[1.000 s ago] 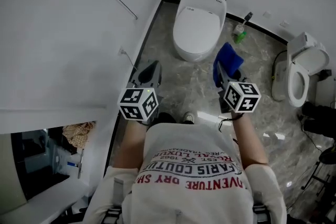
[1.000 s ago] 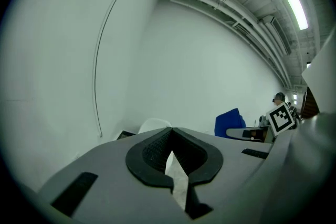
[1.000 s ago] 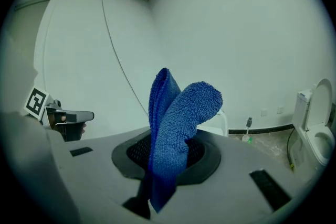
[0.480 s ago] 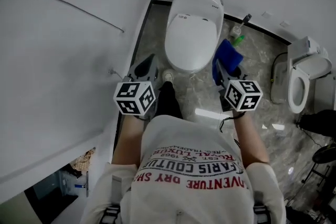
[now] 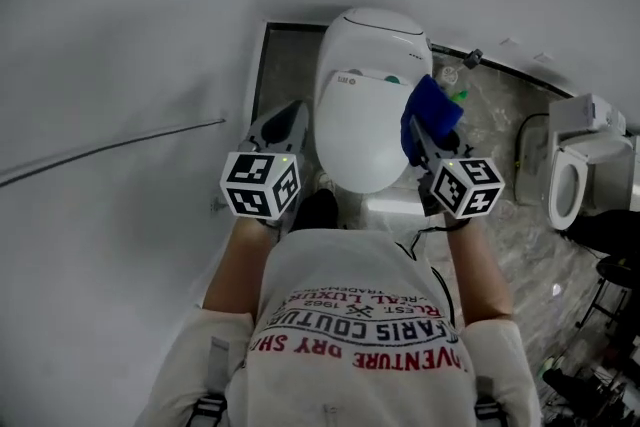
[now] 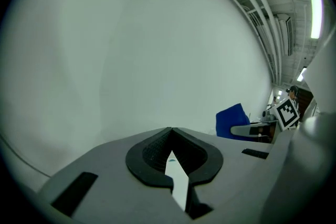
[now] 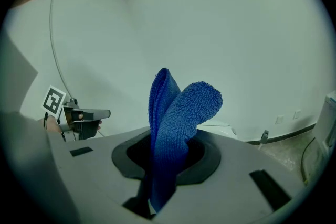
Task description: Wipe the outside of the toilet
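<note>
Wall (image 5: 130, 35) crowds toilet (image 5: 365, 125) leftward; floor (image 5: 500, 145) open rightward.

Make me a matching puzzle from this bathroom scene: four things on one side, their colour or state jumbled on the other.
Things
1. cloth
2. toilet straight ahead
3. toilet at far right
4. left hand-held gripper

States
a. lid raised
b. jaws together, holding nothing
c. blue, clamped in the right hand-held gripper
d. lid down

Pairs: 1-c, 2-d, 3-a, 4-b.
</note>
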A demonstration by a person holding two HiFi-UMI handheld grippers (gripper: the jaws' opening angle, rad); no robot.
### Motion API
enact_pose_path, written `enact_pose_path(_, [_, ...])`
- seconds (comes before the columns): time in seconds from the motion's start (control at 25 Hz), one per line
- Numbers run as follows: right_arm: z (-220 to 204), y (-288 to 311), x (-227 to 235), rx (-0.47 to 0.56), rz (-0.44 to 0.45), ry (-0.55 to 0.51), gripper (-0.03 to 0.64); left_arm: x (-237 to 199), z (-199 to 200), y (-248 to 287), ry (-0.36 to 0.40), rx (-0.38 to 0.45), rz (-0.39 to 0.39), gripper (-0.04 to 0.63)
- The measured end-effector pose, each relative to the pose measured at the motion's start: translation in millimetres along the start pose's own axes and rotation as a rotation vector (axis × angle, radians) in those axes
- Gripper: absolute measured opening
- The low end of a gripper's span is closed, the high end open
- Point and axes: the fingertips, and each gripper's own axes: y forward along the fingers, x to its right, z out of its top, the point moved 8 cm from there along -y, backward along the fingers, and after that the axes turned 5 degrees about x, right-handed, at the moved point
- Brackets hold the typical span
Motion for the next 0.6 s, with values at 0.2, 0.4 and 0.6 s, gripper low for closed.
enact_pose_path(0.2, [39.0,85.6,30.0,-0.018,-0.005,0.046,0.072,-39.9,27.5,75.9,-0.003,-0.031,-0.028,0.008])
enact_pose_path(0.4, [48.9,157.5,67.3,-0.057,-0.001,0.051,0.072,-64.0,22.5,148.3,-0.041,-0.059,-0.004,0.008])
enact_pose_path(0.6, [44.6,226.9,97.7,-0.083,0.056,0.071,0.072,-86.1,-1.6,200.6,-0.09,-0.081,0.023,0.008])
